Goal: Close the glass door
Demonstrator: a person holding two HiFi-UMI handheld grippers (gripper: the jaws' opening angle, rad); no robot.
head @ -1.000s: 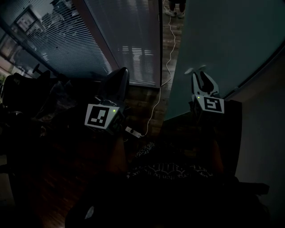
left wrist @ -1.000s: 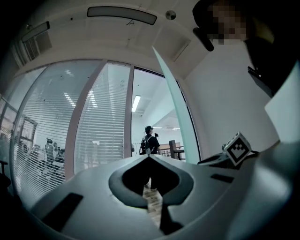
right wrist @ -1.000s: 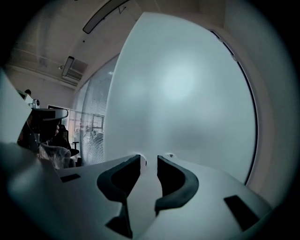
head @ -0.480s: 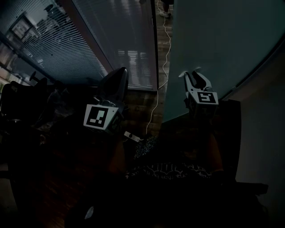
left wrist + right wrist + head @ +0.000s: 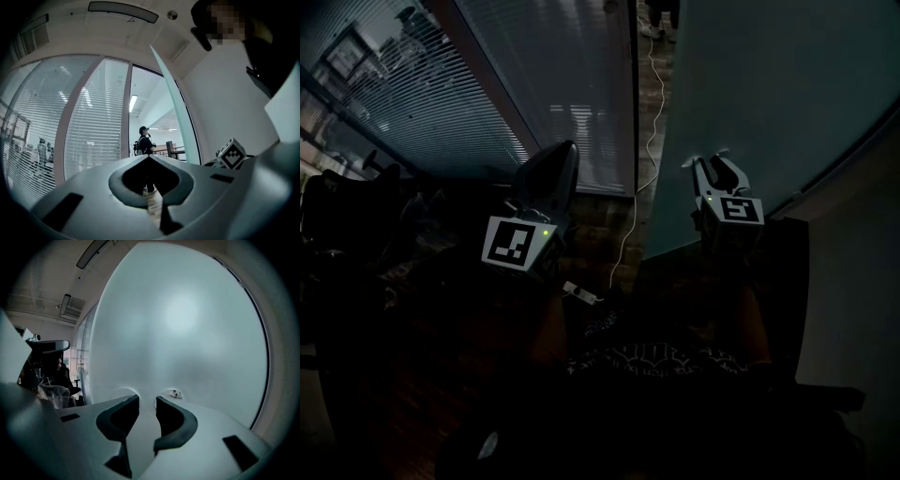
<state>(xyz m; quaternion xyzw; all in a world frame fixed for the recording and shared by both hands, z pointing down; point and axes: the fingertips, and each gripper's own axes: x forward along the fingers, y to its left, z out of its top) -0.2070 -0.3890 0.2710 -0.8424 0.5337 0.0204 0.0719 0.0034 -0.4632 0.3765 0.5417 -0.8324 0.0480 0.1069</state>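
Note:
The frosted glass door [image 5: 769,84] fills the upper right of the head view, its free edge [image 5: 661,169] standing away from the frame. My right gripper [image 5: 712,161] points at the pane close to that edge. The pane [image 5: 183,324] fills the right gripper view. There my right gripper [image 5: 147,399] is open, its jaws have just been opening, and nothing is between them. The tips are very near the glass; I cannot tell if they touch. My left gripper [image 5: 548,173] hangs before the gap, jaws shut [image 5: 148,155] and empty. The door's edge [image 5: 176,108] shows as a pale strip.
A glazed wall with blinds [image 5: 553,84] stands left of the gap. A white cable [image 5: 647,141] runs over the floor to a power strip [image 5: 581,295]. A person [image 5: 144,140] stands beyond the doorway. Dark chairs [image 5: 347,216] crowd the left, a plain wall [image 5: 862,281] the right.
My right gripper has shifted a little to the left along the glass. The left gripper has edged forward toward the gap. The strip of floor between door edge and frame looks slightly narrower.

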